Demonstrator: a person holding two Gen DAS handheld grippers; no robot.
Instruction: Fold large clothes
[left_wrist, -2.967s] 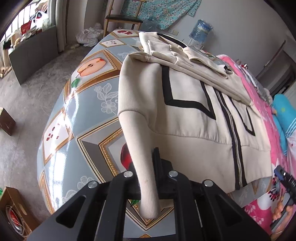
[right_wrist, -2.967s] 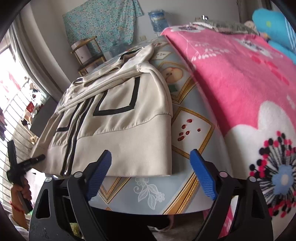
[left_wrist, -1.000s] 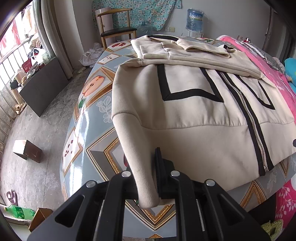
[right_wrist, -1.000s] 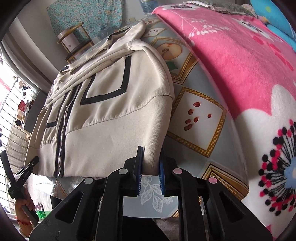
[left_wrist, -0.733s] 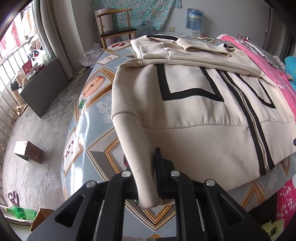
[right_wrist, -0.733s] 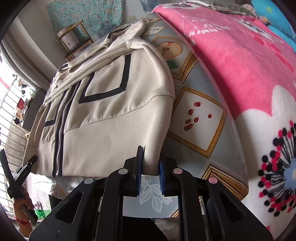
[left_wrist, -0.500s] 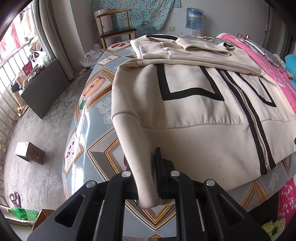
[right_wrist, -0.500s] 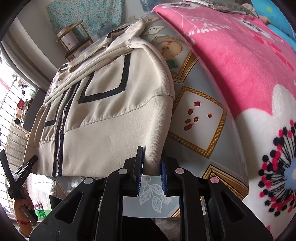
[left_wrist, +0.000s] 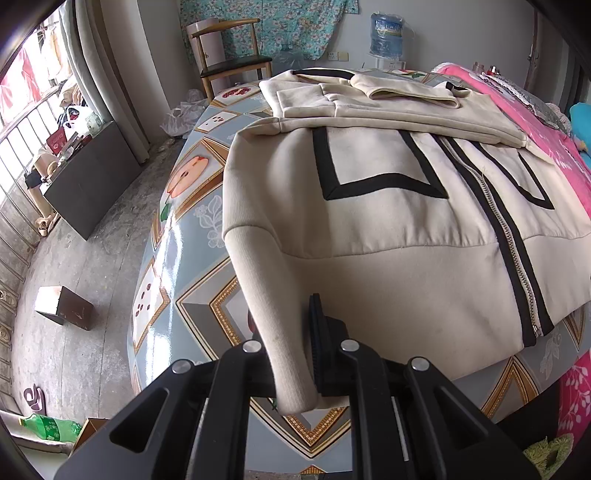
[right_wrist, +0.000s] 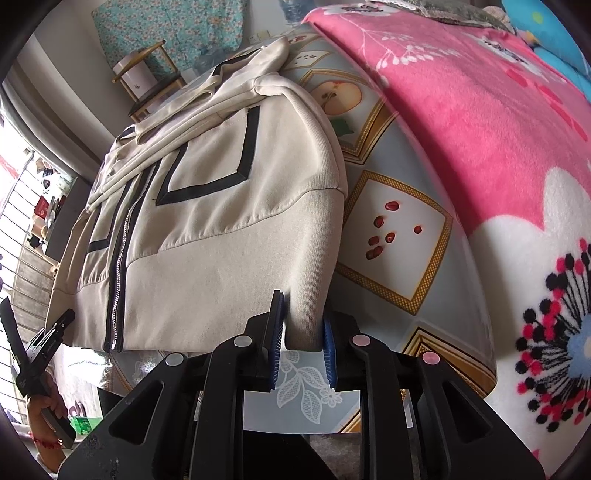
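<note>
Cream ribbed hem cloth fills both tongs. The left gripper (left_wrist: 295, 354) pinches the jacket's (left_wrist: 388, 236) lower left corner between its black fingers, the cloth hanging out below them. The right gripper (right_wrist: 303, 343) has the opposite hem corner between its blue pads (right_wrist: 328, 354); its jaws have just been opening a little, and the pads appear to lie against the cloth, with a thin gap visible beside the left one. Outward, the jacket lies front up on a glossy fruit-patterned table cover (left_wrist: 177, 236), zipper (left_wrist: 517, 258) closed, black trim in angular lines, sleeves folded across the chest. A pink flowered blanket (right_wrist: 480, 129) lies to the right. Beyond stand a wooden chair (left_wrist: 229, 59) and a water bottle (left_wrist: 388, 33).
</note>
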